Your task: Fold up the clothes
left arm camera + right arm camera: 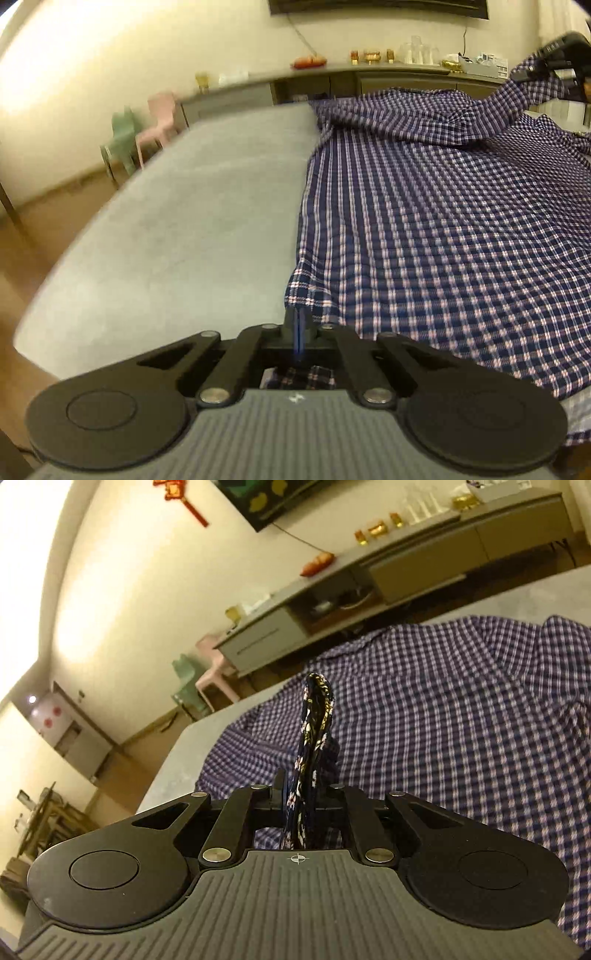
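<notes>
Fingers of our left gripper [298, 325] pinch the blue-and-white checked cotton shirt [443, 229]'s corner; our right gripper [301, 794] pinches its bunched edge over the grey surface [184, 206].

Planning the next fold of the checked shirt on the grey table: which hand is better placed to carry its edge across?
Probably the left. The left gripper is shut on the blue-and-white checked shirt's near corner. The right gripper already lifts a bunched fold above the grey table.
</notes>
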Tool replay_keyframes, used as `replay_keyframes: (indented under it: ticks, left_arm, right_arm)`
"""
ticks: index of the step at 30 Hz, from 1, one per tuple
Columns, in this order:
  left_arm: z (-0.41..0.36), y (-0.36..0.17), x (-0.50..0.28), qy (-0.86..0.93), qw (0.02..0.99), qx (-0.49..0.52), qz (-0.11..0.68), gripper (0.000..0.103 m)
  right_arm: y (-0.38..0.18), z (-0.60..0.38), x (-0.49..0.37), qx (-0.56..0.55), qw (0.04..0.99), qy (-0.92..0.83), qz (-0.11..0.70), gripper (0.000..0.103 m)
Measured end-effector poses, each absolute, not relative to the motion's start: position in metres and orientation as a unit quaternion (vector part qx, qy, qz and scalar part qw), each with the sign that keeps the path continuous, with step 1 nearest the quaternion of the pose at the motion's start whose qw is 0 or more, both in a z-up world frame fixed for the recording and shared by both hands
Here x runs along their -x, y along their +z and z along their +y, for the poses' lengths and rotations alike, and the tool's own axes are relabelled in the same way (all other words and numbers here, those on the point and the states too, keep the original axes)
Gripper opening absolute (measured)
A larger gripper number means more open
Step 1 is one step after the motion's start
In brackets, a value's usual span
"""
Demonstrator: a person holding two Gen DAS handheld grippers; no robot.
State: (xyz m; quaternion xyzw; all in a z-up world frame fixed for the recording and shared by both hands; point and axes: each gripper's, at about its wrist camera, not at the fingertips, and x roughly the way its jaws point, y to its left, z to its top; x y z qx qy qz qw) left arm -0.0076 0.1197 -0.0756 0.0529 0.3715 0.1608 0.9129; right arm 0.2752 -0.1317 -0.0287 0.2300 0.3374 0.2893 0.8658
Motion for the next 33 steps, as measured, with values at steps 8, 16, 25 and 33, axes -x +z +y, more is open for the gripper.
replay_keyframes:
  ticks: [8,16,25,33]
  left_arm:
    - [0.03,-0.075,0.039,0.123,0.915,-0.256,0.288,0.001]
    - [0.021,-0.097,0.05,0.062,0.903,-0.265,0.333,0.009]
    - [0.055,-0.043,0.05,-0.025,0.931,-0.123,0.341,0.019]
    - [0.124,0.021,-0.086,-0.009,0.948,-0.053,0.313,0.025]
  right_arm:
    - [0.004,-0.212,-0.268,-0.291,0.887,0.22,0.282,0.005]
    - [-0.023,-0.23,-0.274,-0.267,0.89,0.171,0.328,0.005]
    - [-0.011,-0.219,-0.272,-0.277,0.901,0.157,0.297,0.006]
    - [-0.01,-0.191,-0.272,-0.243,0.9,0.187,0.311,0.012]
